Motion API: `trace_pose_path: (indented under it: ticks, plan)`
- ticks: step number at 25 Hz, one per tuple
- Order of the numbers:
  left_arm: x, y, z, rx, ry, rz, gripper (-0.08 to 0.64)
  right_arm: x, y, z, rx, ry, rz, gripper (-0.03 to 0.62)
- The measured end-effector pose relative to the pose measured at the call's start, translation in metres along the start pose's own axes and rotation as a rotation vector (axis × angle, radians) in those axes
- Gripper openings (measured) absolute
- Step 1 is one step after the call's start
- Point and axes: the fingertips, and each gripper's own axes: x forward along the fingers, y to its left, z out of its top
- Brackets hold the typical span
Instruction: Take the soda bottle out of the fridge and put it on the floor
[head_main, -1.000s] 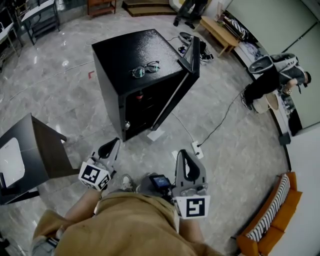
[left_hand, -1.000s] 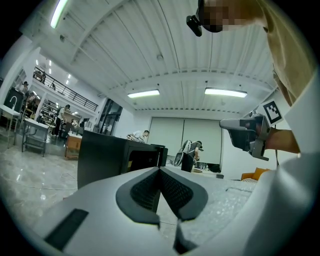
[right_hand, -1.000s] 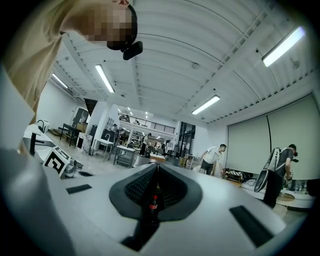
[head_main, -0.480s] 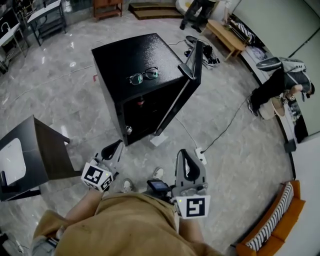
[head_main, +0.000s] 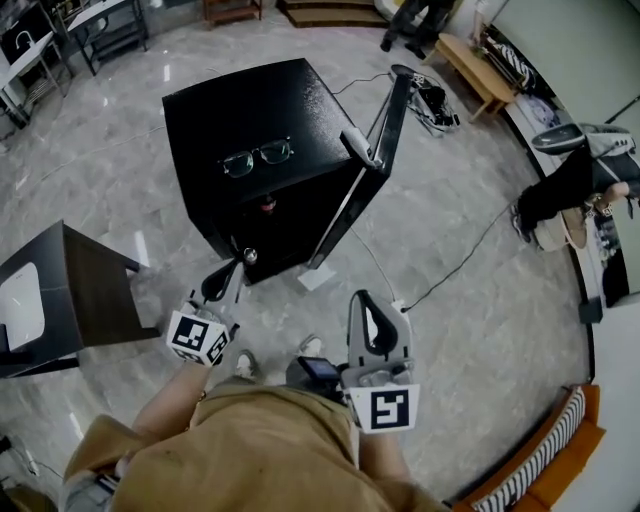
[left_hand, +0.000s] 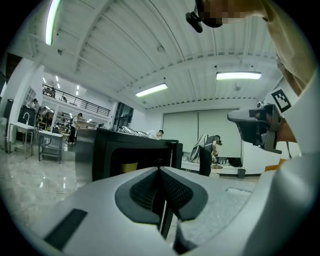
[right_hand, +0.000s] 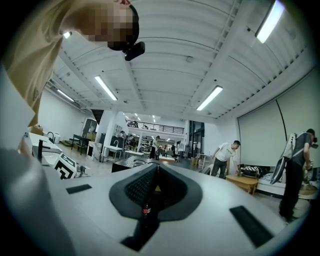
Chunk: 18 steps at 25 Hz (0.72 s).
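Left gripper (left_hand: 160, 169): jaws shut tip to tip, nothing between them. Right gripper (right_hand: 157, 165): jaws also together and empty. The soda bottle (right_hand: 146, 210) shows beyond its pads, not held.

The soda bottle stands upright inside the fridge (head_main: 250, 110), in the dark open compartment, with a red cap. Something yellow sits deeper in; can't tell what it is. The fridge door (head_main: 385, 130) is swung open on the fridge's 3 o'clock side. Eyeglasses (head_main: 256, 156) lie on the fridge top.

Both grippers are held level and point to 12 o'clock at the opening, marker cubes back toward the person's body. The left tip is near the fridge's lower front edge, not touching. The right tip is farther back, below the door's bottom corner.

A dark side table (head_main: 80, 300) is at 9 o'clock, just beside the left gripper. A power strip (head_main: 398, 305) with its cable is at 1 o'clock of the right gripper. There is bare floor (head_main: 480, 330) at 3 o'clock. An orange sofa (head_main: 560, 450) is at 5 and a bent-over person (head_main: 575, 180) at 2, both well apart.
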Motion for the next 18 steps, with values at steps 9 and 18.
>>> trace_pose_path:
  ticks: [9, 18]
  plan:
    - [0.067, 0.016, -0.041, 0.045, 0.052, 0.167, 0.006, 0.028, -0.034, -0.057, 0.065, 0.060, 0.131, 0.002]
    - [0.132, 0.052, -0.105, 0.000, 0.086, 0.279, 0.081, 0.065, -0.040, -0.123, 0.097, 0.111, 0.227, 0.002]
